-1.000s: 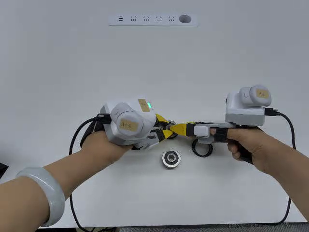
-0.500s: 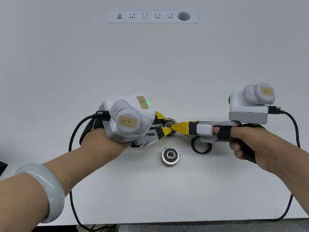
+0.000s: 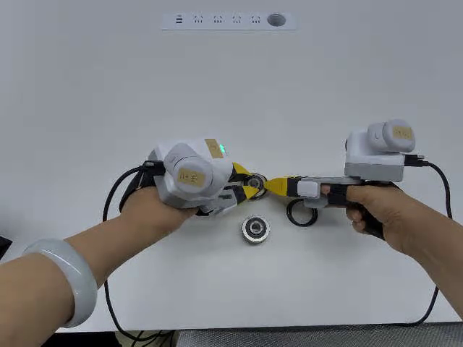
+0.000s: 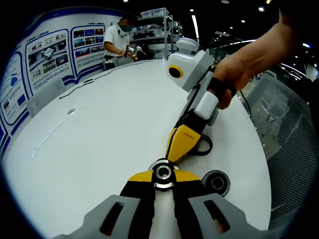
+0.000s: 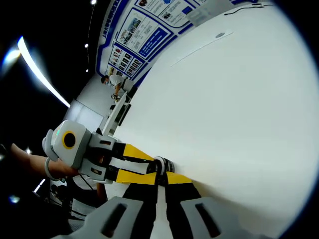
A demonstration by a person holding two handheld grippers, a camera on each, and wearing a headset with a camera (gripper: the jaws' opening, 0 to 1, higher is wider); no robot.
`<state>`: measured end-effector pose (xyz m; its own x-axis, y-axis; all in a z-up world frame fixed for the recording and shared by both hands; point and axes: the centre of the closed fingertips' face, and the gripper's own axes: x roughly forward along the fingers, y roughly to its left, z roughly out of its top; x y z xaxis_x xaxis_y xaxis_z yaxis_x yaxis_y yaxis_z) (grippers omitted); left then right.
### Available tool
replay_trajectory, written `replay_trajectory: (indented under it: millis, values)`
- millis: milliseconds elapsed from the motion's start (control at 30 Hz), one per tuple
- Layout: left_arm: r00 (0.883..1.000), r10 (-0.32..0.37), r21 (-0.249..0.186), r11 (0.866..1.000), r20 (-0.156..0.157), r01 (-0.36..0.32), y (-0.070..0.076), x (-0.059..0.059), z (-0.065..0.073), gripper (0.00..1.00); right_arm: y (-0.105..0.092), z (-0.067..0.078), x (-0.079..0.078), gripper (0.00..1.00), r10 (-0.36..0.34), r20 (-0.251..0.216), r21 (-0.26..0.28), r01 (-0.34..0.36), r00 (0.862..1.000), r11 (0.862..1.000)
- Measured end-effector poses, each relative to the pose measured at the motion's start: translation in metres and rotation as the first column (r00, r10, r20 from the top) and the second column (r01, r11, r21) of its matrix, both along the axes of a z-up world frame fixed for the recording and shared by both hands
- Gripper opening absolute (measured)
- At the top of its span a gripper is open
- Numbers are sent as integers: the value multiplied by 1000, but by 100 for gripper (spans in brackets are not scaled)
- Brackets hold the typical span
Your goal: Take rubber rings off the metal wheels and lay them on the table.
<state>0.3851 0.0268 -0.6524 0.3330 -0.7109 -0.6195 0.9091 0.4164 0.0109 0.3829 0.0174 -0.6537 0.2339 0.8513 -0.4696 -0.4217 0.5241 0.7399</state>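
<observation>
Head view, hands: both level above the white tabletop (image 3: 217, 87), claws tip to tip.
Head view, left claw (image 3: 249, 186): clenched on a shiny round metal wheel (image 3: 255, 181).
Head view, loose parts: second wheel (image 3: 255, 228) lies nearer the person; black rubber ring (image 3: 301, 225) lies flat under the right claw (image 3: 273, 186).
Left gripper view: yellow tips clamp the wheel's sides.
Right gripper view: jaws drawn together at the wheel's rim; whether they pinch anything is unclear.

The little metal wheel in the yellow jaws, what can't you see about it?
Head view: the left gripper and right gripper tips cover the small silver metal wheel, so whether it wears rubber is hidden.
Head view: the right gripper covers part of the loose black rubber ring.
</observation>
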Motion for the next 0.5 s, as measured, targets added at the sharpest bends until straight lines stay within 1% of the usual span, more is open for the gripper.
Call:
replay_trajectory:
  millis: [67, 300, 400, 433, 500]
  values:
    - [1000, -1, 0, 1000, 0, 1, 0, 0, 0, 13, 0, -2, 0, 5, 5, 5, -18, -5, 1000, 1000]
    - [1000, -4, 0, 1000, -1, 4, 0, 0, 0, 13, -1, -2, 0, 5, 0, 9, -20, 0, 1000, 1000]
    - [1000, -4, 0, 1000, -1, 4, 0, 0, 0, 13, -2, 0, 2, 2, -3, 26, -17, 4, 1000, 1000]
    - [1000, -4, 0, 1000, -1, 4, 0, 0, 0, 13, -2, 0, 2, 2, 2, 34, -25, -1, 999, 1000]
    - [1000, -4, 1, 1000, -1, 4, 0, 0, 0, 13, -2, 0, 2, 2, 2, 33, -27, -1, 999, 1000]
